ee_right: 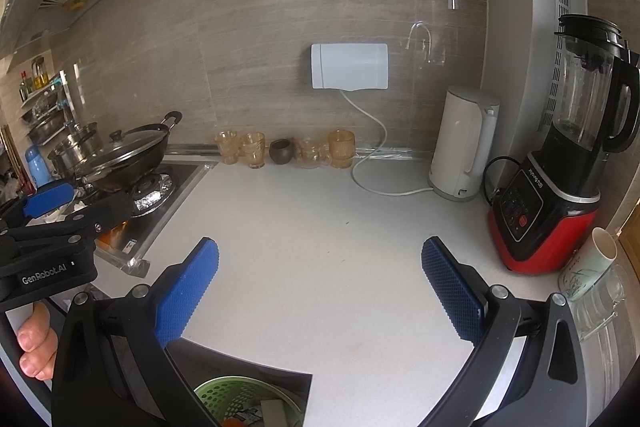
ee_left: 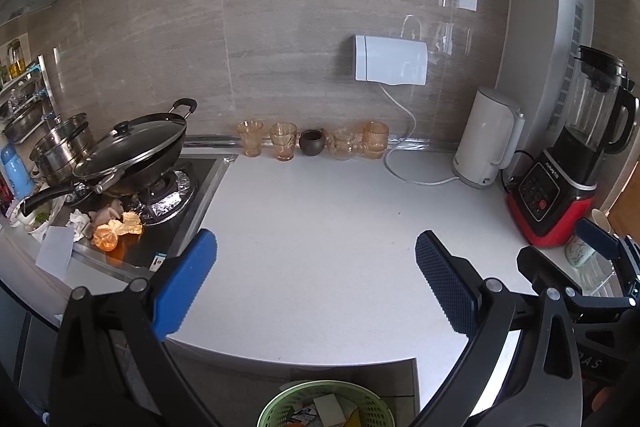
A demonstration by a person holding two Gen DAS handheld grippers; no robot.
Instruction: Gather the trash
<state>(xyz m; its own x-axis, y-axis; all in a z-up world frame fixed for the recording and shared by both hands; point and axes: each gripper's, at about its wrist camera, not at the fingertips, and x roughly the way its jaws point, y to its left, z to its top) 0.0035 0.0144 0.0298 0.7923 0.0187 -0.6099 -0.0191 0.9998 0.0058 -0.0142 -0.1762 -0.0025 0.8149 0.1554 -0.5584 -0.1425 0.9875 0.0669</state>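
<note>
— Left wrist view: what are you seeing?
— I'm holding the left tool [ee_left: 316, 281] spread apart, gripping nothing, over the white tabletop [ee_left: 320, 211]. Trash [ee_left: 116, 225] is lying ahead to its left on the stove; the green bin [ee_left: 326, 405] is sitting below it.

— And the right wrist view?
— I'm keeping the right tool [ee_right: 320, 285] apart and empty too. The bin [ee_right: 240, 401] is showing below-left, and a hand [ee_right: 36, 343] is gripping the left tool's handle to the left.

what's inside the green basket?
The green basket holds paper scraps, a whitish card and something orange. Its lower part is cut off by the frame, so the rest cannot be seen.
</note>
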